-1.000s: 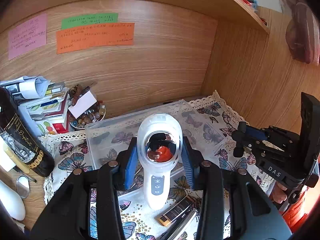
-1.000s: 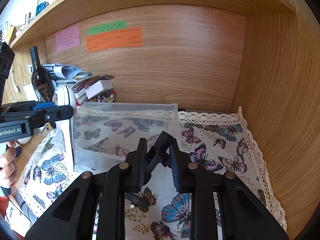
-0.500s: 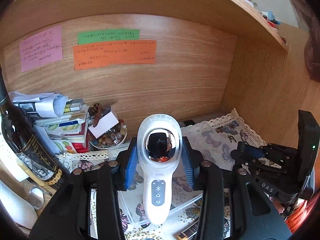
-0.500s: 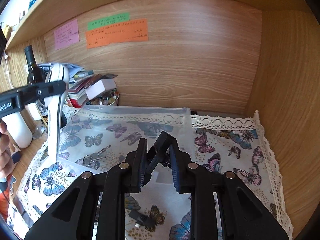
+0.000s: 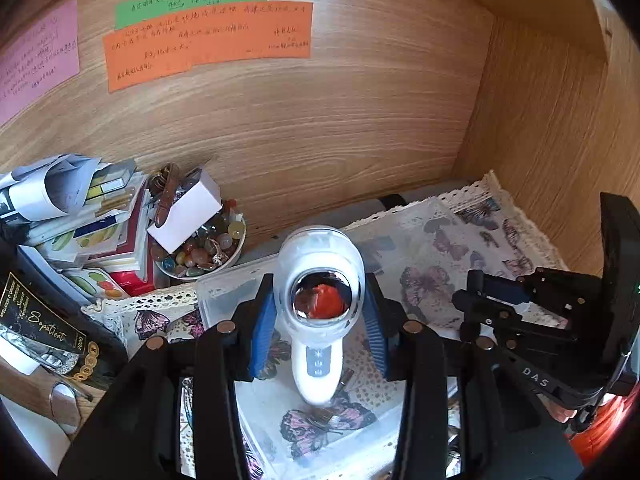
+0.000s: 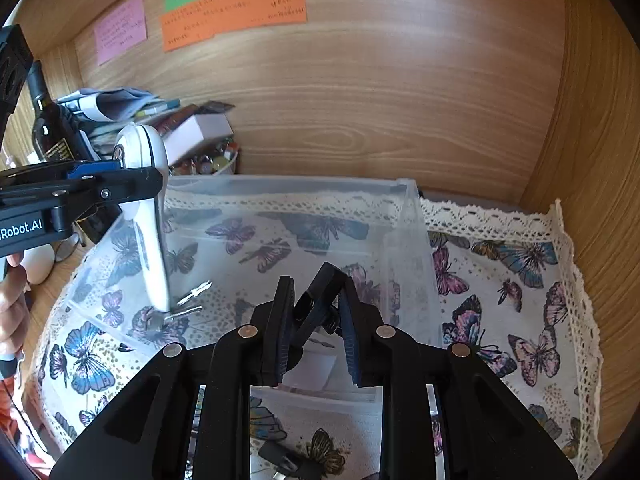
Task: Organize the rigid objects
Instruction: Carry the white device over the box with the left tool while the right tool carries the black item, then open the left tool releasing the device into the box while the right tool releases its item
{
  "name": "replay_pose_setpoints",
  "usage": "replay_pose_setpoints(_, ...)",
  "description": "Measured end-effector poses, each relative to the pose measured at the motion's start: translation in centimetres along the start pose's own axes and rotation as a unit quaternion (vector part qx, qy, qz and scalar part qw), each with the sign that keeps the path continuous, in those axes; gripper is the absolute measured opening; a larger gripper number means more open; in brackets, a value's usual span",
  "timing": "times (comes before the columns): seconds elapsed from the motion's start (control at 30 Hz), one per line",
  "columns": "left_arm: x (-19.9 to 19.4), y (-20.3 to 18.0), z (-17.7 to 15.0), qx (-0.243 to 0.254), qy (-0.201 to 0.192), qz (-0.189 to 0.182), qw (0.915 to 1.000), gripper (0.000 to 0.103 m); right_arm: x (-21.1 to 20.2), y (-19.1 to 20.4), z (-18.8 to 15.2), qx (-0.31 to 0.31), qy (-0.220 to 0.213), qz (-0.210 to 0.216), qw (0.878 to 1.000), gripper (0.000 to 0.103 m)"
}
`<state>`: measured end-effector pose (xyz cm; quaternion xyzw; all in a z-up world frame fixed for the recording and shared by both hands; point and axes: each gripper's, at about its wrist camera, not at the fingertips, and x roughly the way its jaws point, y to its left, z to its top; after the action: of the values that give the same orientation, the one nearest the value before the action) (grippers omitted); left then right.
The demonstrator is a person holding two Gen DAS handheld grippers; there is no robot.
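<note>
My left gripper [image 5: 318, 320] is shut on a white handheld device [image 5: 318, 312] with a round mirrored head and a button strip. It holds the device upright with its lower end inside the clear plastic bin [image 6: 408, 216], near metal keys [image 6: 188, 304] on the bin floor. The device also shows in the right wrist view [image 6: 148, 208]. My right gripper [image 6: 316, 312] is shut on a small black folded object [image 6: 320, 296] above the bin's near side.
A butterfly-print cloth [image 6: 520, 312] with lace edge covers the desk. A bowl of beads [image 5: 204, 252], stacked books [image 5: 92, 224] and a wine bottle [image 6: 52, 136] stand at the left. Wooden walls close the back and right. A small black item [image 6: 288, 460] lies on the cloth.
My left gripper has carried the white device forward and down so its lower end is now inside the bin. My right gripper has moved closer over the bin with the black object.
</note>
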<state>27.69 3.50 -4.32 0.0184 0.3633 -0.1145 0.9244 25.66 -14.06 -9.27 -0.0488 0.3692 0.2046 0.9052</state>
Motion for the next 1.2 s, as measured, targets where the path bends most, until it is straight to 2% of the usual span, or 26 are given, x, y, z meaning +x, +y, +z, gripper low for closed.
replay_pose_setpoints(0.1,0.8,-0.1,-0.2,0.0,0.012,-0.006,0.9999,0.041,0.7,-0.1,-0.1,0.001,0.011,0.001,1.0,0.021)
replay_pose_setpoints(0.3,2.4,0.2,-0.5,-0.01,0.036,0.005,0.9993,0.041,1.0,0.0,-0.2,-0.001,0.015,0.008,1.0,0.021)
replay_pose_setpoints(0.4,2.3,0.3,-0.6,-0.02,0.039,0.008,0.999,0.041,0.5,0.2,-0.2,-0.005,0.008,0.006,1.0,0.027)
replay_pose_setpoints(0.57,0.1,0.2,-0.7,-0.015,0.012,0.018,0.9997,0.042,-1.4,0.3,-0.3,-0.006,-0.014,0.006,1.0,0.032)
replay_pose_setpoints(0.77,-3.0,-0.5,-1.0,-0.008,-0.022,0.031,0.9993,0.048,-3.9,0.9,-0.6,-0.015,-0.043,0.004,0.999,0.037)
replay_pose_setpoints(0.87,-4.4,-1.1,-1.5,-0.004,-0.036,0.037,0.9987,0.056,-5.0,1.2,-0.9,-0.018,-0.053,0.005,0.998,0.039)
replay_pose_setpoints(1.07,-6.5,-2.4,-3.4,0.0,-0.053,0.052,0.9973,0.06,-7.1,1.8,-1.9,-0.022,-0.067,0.014,0.997,0.043)
replay_pose_setpoints(1.2,-7.6,-2.9,-5.1,-0.012,-0.058,0.064,0.9962,0.066,-7.8,2.0,-3.0,-0.02,-0.066,0.024,0.997,0.044)
